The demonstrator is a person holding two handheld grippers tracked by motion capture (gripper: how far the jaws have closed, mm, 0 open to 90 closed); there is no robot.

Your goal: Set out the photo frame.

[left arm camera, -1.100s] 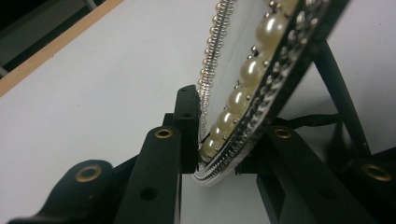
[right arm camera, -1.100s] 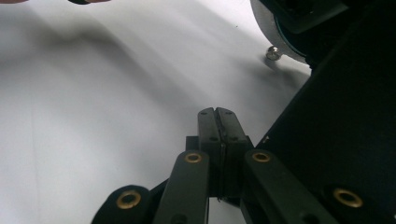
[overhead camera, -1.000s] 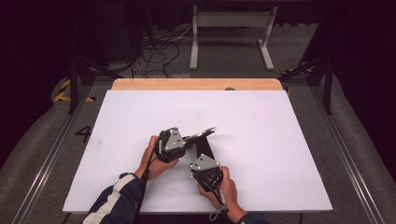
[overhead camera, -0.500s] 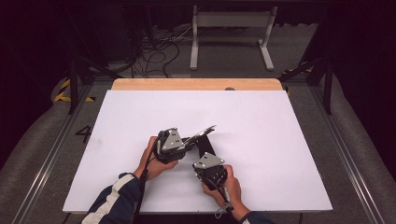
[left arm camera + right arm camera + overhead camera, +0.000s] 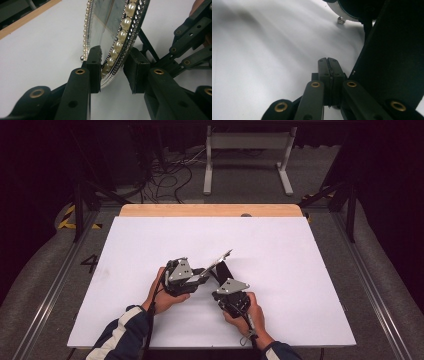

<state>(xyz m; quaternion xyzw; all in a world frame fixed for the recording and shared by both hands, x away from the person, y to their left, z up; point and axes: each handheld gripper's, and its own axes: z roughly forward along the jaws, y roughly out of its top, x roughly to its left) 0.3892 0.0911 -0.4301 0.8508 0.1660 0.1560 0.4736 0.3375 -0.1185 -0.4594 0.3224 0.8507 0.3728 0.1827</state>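
left gripper view: left gripper [image 5: 113,72] has its jaws spread a bit around the lower rim of a pearl-edged mirror [image 5: 112,27]; they have just been opening. the left pad sits against the glass side, the right pad stands just off the beaded frame, so the grip looks loose rather than pressed. mirror stands tilted on the white table [image 5: 37,50], a black stand strut behind it. right gripper view: right gripper [image 5: 328,62] jaws pressed together with nothing between them, tips low over the table just beside the mirror's black back stand [image 5: 392,50]. high view: both grippers sit mid-table toward the near edge, left gripper [image 5: 202,277] at the mirror [image 5: 220,259], right gripper [image 5: 222,295] just beside its stand, a hand on each.
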